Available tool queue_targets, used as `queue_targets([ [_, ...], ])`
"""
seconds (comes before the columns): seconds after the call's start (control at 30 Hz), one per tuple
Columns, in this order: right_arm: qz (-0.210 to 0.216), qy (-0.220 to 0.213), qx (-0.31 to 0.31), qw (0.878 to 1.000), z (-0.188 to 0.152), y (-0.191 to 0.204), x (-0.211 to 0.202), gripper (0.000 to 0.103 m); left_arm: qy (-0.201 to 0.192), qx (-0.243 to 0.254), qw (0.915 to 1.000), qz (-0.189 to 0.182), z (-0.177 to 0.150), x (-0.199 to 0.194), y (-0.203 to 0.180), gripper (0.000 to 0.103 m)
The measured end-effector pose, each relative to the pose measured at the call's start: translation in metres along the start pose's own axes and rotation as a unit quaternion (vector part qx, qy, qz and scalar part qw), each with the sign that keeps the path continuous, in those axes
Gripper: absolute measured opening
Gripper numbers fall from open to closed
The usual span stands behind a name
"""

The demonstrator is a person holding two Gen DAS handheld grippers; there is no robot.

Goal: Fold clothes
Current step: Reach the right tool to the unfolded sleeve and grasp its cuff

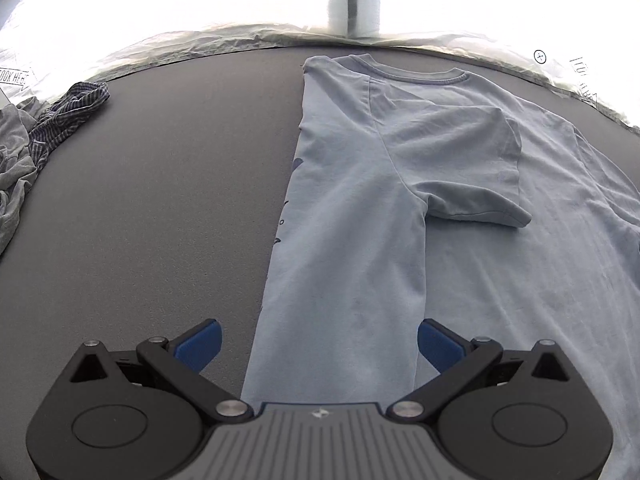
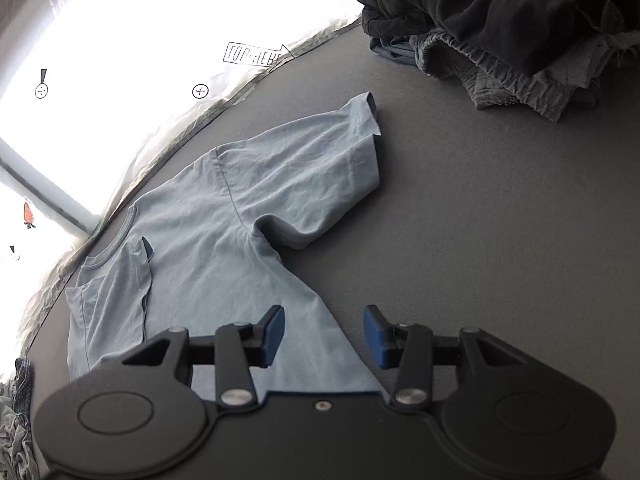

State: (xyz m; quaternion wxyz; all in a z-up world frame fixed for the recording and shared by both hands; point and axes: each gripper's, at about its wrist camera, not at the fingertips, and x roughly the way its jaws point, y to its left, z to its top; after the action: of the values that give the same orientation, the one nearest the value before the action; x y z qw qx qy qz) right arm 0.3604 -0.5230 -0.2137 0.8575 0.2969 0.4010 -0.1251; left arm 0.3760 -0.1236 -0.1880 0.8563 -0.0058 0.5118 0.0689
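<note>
Item 1: light blue short-sleeved cotton T-shirt (image 1: 460,208), flat on dark grey tabletop (image 1: 160,208), collar toward far edge. One side w/ its sleeve (image 1: 472,168) folded in over the body; fold line runs straight from shoulder to hem. Other sleeve (image 2: 320,168) spread out flat, cuff corner curled up.

Item 2: left gripper (image 1: 318,346), at shirt's hem end, blue pads spread wide, straddling the folded panel; nothing held.

Item 3: right gripper (image 2: 324,338), also at hem end, above shirt's unfolded side edge; pads moderately apart, nothing held; contact w/ fabric can't be told.

Item 4: crumpled blue checked cloth (image 1: 68,116) w/ grey garment (image 1: 14,160), well apart from shirt, on its folded side.

Item 5: heap of dark and grey clothes (image 2: 500,32), red on top, well apart from shirt, beyond spread sleeve.

Item 6: clear plastic sheet w/ printed marks (image 1: 240,38), just past shirt collar at table's far edge.
</note>
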Motion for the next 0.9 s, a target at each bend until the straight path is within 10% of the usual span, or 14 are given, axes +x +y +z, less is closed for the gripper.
queue_targets([
  [0.33,-0.061,-0.056,-0.057,0.995,0.071,-0.001,0.061,0.053,-0.006,0.034,0.9994,-0.003,0.113,0.086,-0.067,0.103],
  [0.67,-0.087,-0.073,-0.125,0.986,0.082,0.020,0.092,0.062,-0.021,0.064,0.9977,-0.007,0.147,0.127,-0.099,0.103],
  [0.73,-0.086,-0.067,-0.142,0.984,0.082,0.026,0.094,0.052,-0.021,0.062,0.9977,-0.016,0.147,0.128,-0.096,0.103],
  [0.8,-0.071,-0.056,-0.151,0.984,0.084,0.030,0.095,0.021,-0.019,0.060,0.9978,-0.023,0.148,0.130,-0.094,0.103],
  [0.9,-0.027,-0.043,-0.109,0.993,0.089,0.027,0.094,0.013,-0.012,0.056,0.9979,-0.030,0.150,0.132,-0.092,0.103],
])
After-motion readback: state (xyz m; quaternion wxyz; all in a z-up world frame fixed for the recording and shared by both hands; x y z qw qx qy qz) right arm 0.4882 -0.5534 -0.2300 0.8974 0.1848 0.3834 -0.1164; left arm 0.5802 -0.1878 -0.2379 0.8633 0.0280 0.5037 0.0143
